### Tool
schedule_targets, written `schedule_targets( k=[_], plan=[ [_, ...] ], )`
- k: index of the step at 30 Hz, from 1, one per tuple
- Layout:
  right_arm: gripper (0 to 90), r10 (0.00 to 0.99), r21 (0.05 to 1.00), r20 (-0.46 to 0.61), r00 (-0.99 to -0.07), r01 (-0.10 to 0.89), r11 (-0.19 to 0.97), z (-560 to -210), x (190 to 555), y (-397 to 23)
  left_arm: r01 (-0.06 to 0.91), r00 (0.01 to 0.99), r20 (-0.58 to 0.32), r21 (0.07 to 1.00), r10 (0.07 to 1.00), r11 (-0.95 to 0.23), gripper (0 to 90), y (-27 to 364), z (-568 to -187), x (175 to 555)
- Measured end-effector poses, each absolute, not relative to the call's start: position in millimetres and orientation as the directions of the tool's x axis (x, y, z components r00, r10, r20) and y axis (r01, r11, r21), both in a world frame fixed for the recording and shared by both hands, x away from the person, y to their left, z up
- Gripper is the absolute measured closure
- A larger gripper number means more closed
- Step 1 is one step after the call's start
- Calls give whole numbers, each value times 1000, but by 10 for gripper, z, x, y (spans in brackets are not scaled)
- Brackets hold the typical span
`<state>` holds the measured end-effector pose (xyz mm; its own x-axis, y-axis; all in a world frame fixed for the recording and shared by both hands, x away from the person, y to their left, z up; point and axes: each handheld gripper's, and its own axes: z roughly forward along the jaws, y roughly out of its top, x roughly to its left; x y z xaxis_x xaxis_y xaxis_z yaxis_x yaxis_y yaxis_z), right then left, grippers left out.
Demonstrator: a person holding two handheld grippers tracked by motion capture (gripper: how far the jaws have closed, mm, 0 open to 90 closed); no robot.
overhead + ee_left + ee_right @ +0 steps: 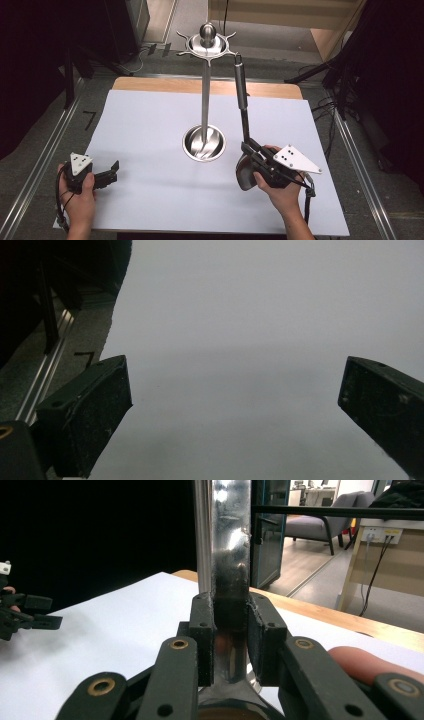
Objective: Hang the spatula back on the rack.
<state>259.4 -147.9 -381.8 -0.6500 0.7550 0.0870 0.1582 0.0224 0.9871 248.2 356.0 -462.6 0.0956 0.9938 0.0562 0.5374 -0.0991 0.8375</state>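
The ladle is held upright at the right side of the white table sheet, its steel bowl low by the sheet and its long handle rising away from the person, ending in a grey grip near the top. It is clamped by the right gripper just above the bowl; in the right gripper view the two black pads are seen pressed against either side of the shiny shaft, so the tool is clenched on the ladle. The gripper is carried by the person's right hand, with the grey three-cornered plate on top.

Just beside the ladle, to its left in the high view, the utensil stand is found: a round steel base dish resting on the sheet, a thin upright pole, and a ring of hooks with a ball knob at the top. The ladle's handle is seen near the hooks but apart from them.

Well apart, at the left edge of the sheet, the left gripper is held low in the left hand. Its jaws are spread wide over bare sheet in the left gripper view, with nothing between them.
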Motion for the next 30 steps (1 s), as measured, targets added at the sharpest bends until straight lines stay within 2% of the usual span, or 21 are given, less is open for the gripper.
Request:
schedule_targets(
  k=[17, 26, 30],
  plan=[
    [745, 745, 980, 132, -654, 198, 0, -3821, 2681, -1475, 538, 95, 56, 837, 994, -99, 13, 3559, -4626, 2482],
    [691, 750, 978, 163, -641, 208, -34, -3784, 2683, -1552, 536, 94, 58, 839, 994, -100, 13, 3557, -4628, 2482],
    [640, 759, 975, 172, -628, 217, -42, -3802, 2702, -1581, 536, 94, 57, 839, 994, -99, 13, 3558, -4627, 2482]
  ],
)
